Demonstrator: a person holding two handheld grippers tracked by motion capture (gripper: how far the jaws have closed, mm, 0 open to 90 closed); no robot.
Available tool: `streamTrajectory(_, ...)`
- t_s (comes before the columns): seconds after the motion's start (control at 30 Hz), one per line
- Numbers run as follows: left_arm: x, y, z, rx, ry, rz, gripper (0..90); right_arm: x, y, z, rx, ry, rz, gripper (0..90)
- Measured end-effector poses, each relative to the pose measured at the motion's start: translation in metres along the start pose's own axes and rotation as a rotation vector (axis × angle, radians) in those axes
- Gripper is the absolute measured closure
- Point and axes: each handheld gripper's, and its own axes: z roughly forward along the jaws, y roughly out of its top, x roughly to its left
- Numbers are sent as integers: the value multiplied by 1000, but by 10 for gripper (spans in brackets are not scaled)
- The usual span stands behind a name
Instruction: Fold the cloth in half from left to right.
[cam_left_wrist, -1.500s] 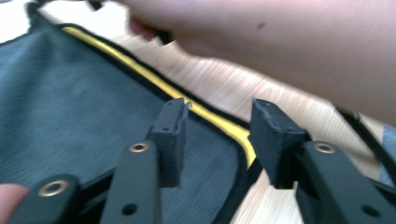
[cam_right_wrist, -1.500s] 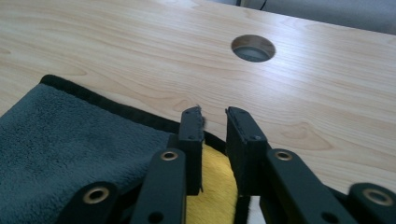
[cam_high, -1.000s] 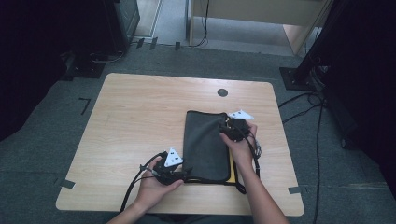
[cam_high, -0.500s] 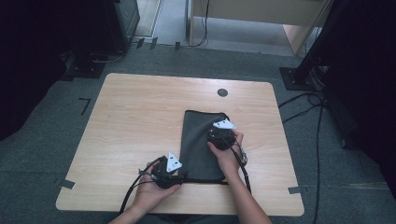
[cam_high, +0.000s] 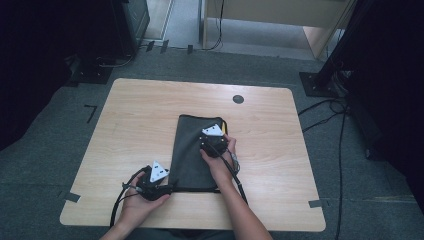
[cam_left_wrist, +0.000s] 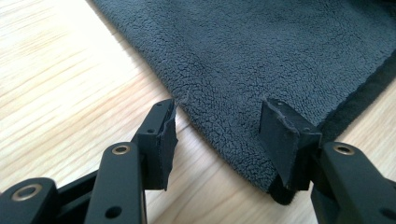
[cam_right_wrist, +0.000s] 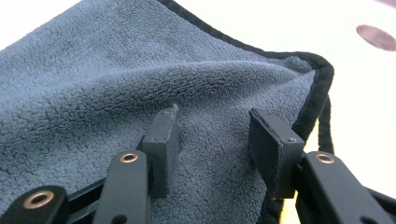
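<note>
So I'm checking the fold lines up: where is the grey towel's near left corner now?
In the high view it lies at the table's front edge, beside the left gripper; in the left gripper view the towel corner sits between the open jaws.

Towel (cam_left_wrist: 280, 56): dark grey fleecy cloth, nubbly matt pile, smoother black stitched hem. Surface (cam_high: 140, 125): pale wood grain, smooth, faint sheen. Left tool (cam_left_wrist: 219, 135) jaws: matt black plastic, brass-coloured rivets, rubbery pads.
</note>
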Motion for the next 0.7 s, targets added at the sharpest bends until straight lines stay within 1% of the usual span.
streamTrajectory(0.07, 3, -2, -3, 4, -2, -10, 471, 8, 2, 2, -7, -6, -26, 532)
streamTrajectory(0.13, 5, -4, -4, 5, -3, -16, 471, 12, 3, 2, -10, -7, -34, 531)
streamTrajectory(0.2, 6, -5, -4, 2, -6, -26, 471, 12, 4, 2, -8, -5, -29, 521)
streamTrajectory(0.23, 5, -5, -5, -1, -1, -23, 471, 11, 4, 3, -8, -1, -24, 511)
streamTrajectory(0.3, 4, -6, -6, -10, -3, -8, 467, 6, 3, 2, -4, 22, 4, 466)
streamTrajectory(0.33, 4, -7, -7, -18, -9, -5, 450, 3, 2, 1, -6, 36, 15, 450)
streamTrajectory(0.37, 6, -7, -9, -23, -17, -7, 413, 0, 1, 0, -11, 43, 22, 443)
streamTrajectory(0.4, 9, -8, -10, -29, -23, -12, 354, -4, -2, -5, -26, 36, 35, 444)
streamTrajectory(0.43, 13, -9, -12, -38, -22, -21, 354, -4, -2, -5, -26, 36, 35, 444)
streamTrajectory(0.47, 18, -10, -14, -47, -23, -31, 340, -7, -3, -7, -33, 37, 36, 443)
streamTrajectory(0.5, 23, -11, -16, -55, -17, -41, 331, -11, -4, -9, -39, 38, 49, 445)
streamTrajectory(0.57, 33, -13, -19, -60, -2, -64, 328, -19, -6, -14, -50, 26, 65, 469)
streamTrajectory(0.6, 38, -14, -19, -61, 7, -78, 328, -24, -7, -17, -57, 23, 86, 512)
streamTrajectory(0.63, 42, -15, -18, -60, 22, -88, 331, -30, -7, -18, -71, 27, 100, 592)
streamTrajectory(0.67, 47, -17, -17, -52, 25, -109, 333, -37, -7, -19, -77, 39, 121, 642)
streamTrajectory(0.7, 49, -17, -17, -50, 18, -123, 333, -45, -5, -19, -84, 50, 142, 694)
